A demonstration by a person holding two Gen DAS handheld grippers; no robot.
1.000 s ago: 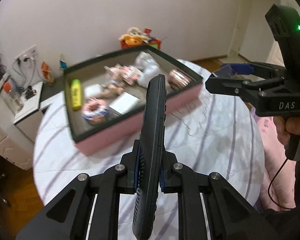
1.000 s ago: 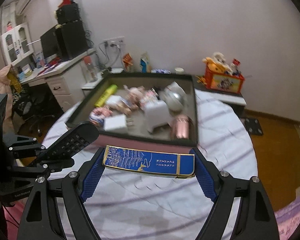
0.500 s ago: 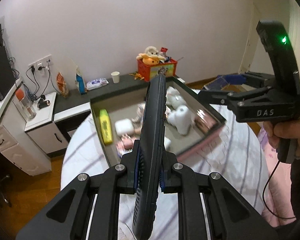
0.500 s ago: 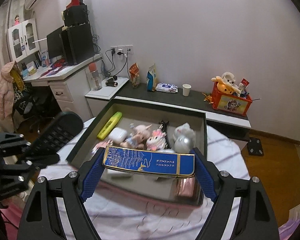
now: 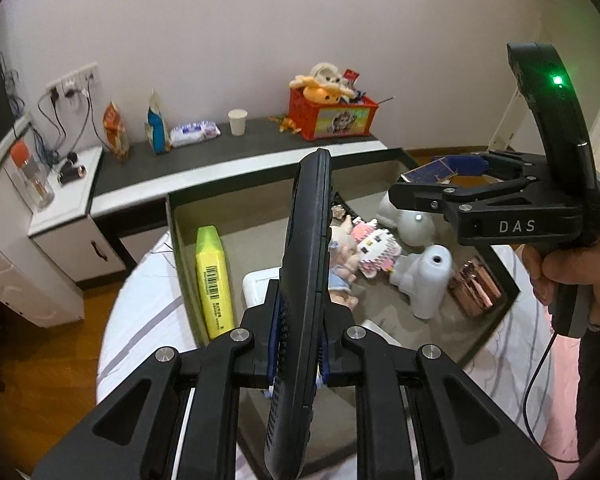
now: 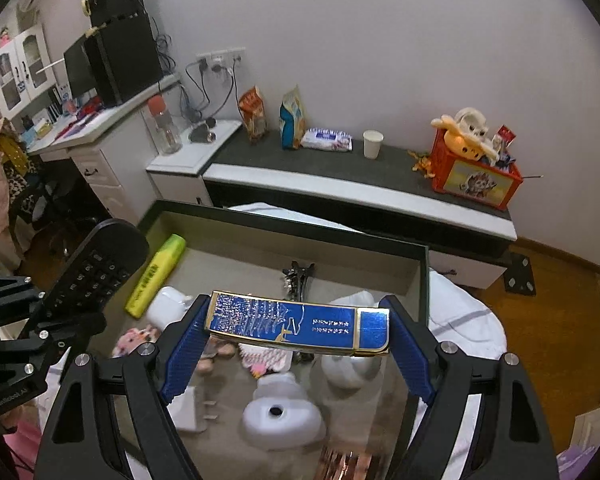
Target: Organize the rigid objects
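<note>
Over the tray (image 6: 424, 276), both grippers carry cargo. My left gripper (image 5: 298, 344) pinches one black remote (image 5: 306, 248) on edge, long axis pointing to 12 o'clock. My right gripper (image 6: 298, 338) clamps one blue box (image 6: 300, 328) crosswise, 9 to 3. Open floor lies at 12 o'clock, nearer the right one, I'd say. Inside: one yellow marker (image 5: 213, 276), two white bottles, two dolls.

- Left tool (image 5: 298, 356): black linkage arms, silver screws, blue ribbed pads.
- Right tool (image 6: 298, 344): black frame, blue pads, white "DAS" lettering, green light, thin black cable.
- Bare-skinned hand (image 5: 572, 276).
</note>
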